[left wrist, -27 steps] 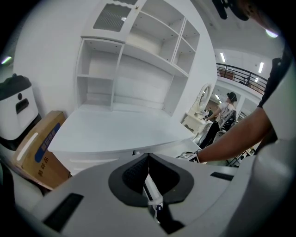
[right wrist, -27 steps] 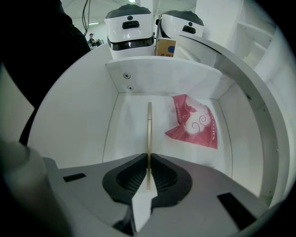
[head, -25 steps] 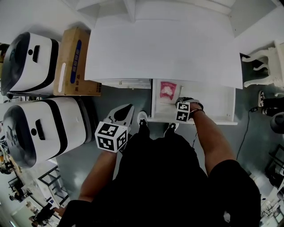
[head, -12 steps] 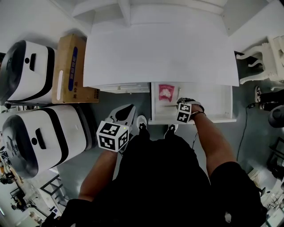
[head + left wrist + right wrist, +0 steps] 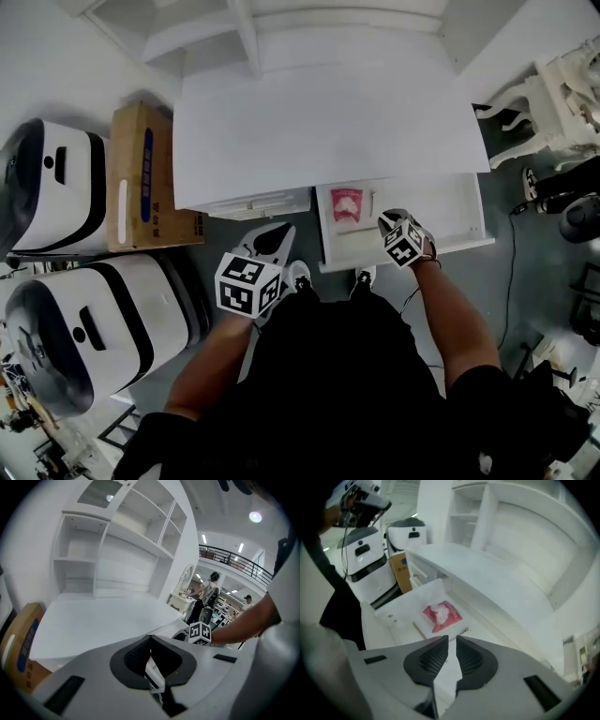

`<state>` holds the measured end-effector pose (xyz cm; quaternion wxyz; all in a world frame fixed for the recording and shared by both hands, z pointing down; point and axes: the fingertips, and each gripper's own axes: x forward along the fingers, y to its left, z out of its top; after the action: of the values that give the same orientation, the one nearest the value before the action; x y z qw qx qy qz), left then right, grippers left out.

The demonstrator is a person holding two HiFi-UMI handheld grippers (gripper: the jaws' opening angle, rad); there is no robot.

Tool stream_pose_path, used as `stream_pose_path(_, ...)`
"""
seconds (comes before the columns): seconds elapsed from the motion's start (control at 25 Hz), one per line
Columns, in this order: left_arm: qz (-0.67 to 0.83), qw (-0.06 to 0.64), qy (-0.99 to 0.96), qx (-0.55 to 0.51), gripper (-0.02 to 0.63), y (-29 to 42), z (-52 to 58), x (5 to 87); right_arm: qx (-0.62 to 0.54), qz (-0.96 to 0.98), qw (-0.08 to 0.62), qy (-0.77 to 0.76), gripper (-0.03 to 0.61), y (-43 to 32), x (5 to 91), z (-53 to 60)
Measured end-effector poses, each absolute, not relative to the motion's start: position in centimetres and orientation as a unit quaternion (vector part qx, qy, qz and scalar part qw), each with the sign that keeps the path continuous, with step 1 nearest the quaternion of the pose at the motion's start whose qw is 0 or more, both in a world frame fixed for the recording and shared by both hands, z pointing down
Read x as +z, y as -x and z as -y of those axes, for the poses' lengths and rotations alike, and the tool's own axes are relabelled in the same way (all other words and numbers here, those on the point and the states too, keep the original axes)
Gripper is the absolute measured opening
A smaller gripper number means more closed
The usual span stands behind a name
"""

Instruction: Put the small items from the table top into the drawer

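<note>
Two items concern you: a pink packet [image 5: 347, 203] lies inside the drawer [image 5: 448, 246]. Above the drawer, your right tongs [image 5: 452, 639] are narrowly parted and empty. Your left tongs [image 5: 149, 639] pinch a thin packet [image 5: 153, 674] just left of the drawer, likely next in.

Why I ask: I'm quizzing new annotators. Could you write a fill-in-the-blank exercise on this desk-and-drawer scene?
1. The packet lying in the open drawer is ____ in colour.
2. The gripper held over that drawer is the person's ____ one.
3. The left gripper has its jaws ____ on a thin flat item.
4. The brown box beside the desk is made of ____.

Missing words: red; right; shut; cardboard.
</note>
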<state>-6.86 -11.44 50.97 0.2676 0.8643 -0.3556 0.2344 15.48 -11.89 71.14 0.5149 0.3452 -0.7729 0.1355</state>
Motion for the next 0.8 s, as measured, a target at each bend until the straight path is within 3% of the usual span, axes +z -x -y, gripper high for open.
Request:
stream_pose_path(0.32, 0.296, 0.245, -0.89, 0.245, 0.011, 6.8, 11.2, 51.0, 0.231, 0.756, 0.342, -0.507, 0.046, -13.4, 62.5, 10.0)
stream_pose_path(0.6, 0.25, 0.221, -0.909, 0.248, 0.011, 6.0, 10.4, 50.0, 0.345, 0.748, 0.115, -0.555, 0.046, -11.2, 55.3, 7.9)
stream_pose_path(0.8, 0.249, 0.217, -0.913, 0.237, 0.011, 5.5, 9.6, 49.3, 0.332, 0.765, 0.083, -0.546, 0.035, -10.1, 51.8, 6.5)
